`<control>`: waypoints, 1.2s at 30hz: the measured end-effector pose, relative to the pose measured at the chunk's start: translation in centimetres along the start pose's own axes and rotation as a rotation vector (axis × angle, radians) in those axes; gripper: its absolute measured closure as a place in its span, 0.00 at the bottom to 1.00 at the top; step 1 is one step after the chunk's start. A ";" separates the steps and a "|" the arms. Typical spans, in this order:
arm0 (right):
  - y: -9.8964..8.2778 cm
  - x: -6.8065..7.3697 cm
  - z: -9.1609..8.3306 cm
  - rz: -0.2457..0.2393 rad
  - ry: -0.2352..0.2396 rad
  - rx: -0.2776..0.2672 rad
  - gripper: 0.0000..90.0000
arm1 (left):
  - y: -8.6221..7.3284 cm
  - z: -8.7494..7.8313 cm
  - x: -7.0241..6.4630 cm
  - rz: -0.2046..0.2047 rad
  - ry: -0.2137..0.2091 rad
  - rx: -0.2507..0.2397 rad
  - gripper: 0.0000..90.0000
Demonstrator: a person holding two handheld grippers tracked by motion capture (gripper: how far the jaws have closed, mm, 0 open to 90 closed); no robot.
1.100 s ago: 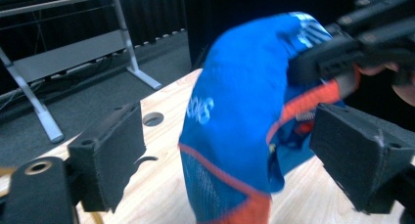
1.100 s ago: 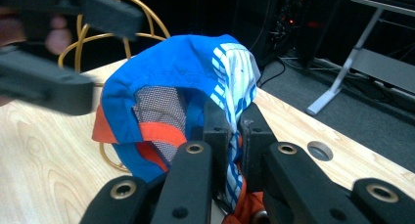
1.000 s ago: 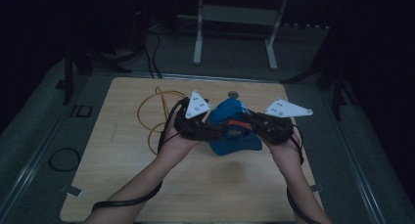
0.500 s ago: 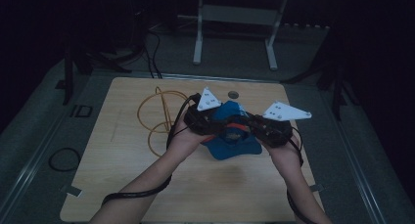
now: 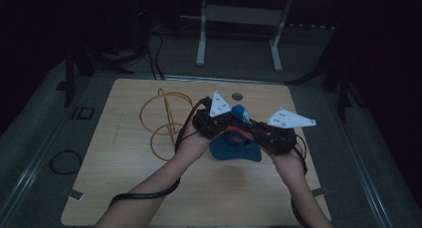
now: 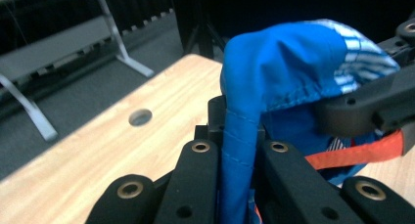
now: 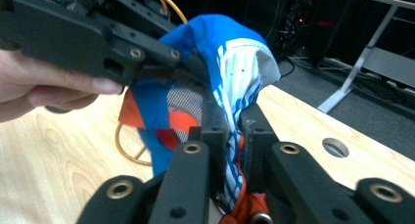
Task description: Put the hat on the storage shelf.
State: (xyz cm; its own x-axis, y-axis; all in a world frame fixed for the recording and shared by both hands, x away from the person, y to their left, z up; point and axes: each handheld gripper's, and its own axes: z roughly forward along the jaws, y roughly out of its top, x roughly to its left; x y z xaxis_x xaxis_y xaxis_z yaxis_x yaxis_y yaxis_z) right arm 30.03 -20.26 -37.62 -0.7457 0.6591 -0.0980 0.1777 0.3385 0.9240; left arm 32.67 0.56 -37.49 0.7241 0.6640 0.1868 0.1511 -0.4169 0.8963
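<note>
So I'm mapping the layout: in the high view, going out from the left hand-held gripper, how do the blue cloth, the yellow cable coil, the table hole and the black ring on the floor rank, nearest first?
From the left hand-held gripper:
1. Blue cloth, clamped in its jaws.
2. Table hole, just beyond it toward the far edge.
3. Yellow cable coil, on the table to the left.
4. Black ring, on the floor off the table's left edge.

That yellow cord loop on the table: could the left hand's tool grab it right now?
Probably not yet. The cord lies unobstructed just beside the left gripper, but its jaws are shut on the blue cloth, which it would have to release first.
</note>
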 end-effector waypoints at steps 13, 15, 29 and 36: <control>-0.1 0.0 -4.4 -0.013 0.044 -0.081 0.62 | -0.1 -2.3 0.9 0.087 -0.004 -0.136 0.99; -0.3 -0.3 -4.9 -0.013 0.037 -0.095 0.60 | -0.2 -2.7 1.2 0.105 -0.038 -0.164 0.99; -1.4 0.5 -4.8 -0.034 0.139 -0.087 0.59 | -1.6 -4.3 2.8 0.210 -0.393 -0.333 0.99; -1.7 1.6 -4.5 -0.058 0.198 -0.083 0.58 | -1.7 -4.9 2.9 0.244 -0.543 -0.412 0.99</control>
State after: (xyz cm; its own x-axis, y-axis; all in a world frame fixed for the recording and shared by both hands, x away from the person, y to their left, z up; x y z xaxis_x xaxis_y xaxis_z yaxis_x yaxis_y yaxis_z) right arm 25.66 -22.78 -37.74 -0.8659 0.4930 -0.0848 0.0840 0.3103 0.9469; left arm 31.22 6.28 -36.54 0.9532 0.1354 0.2704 -0.2457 -0.1748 0.9535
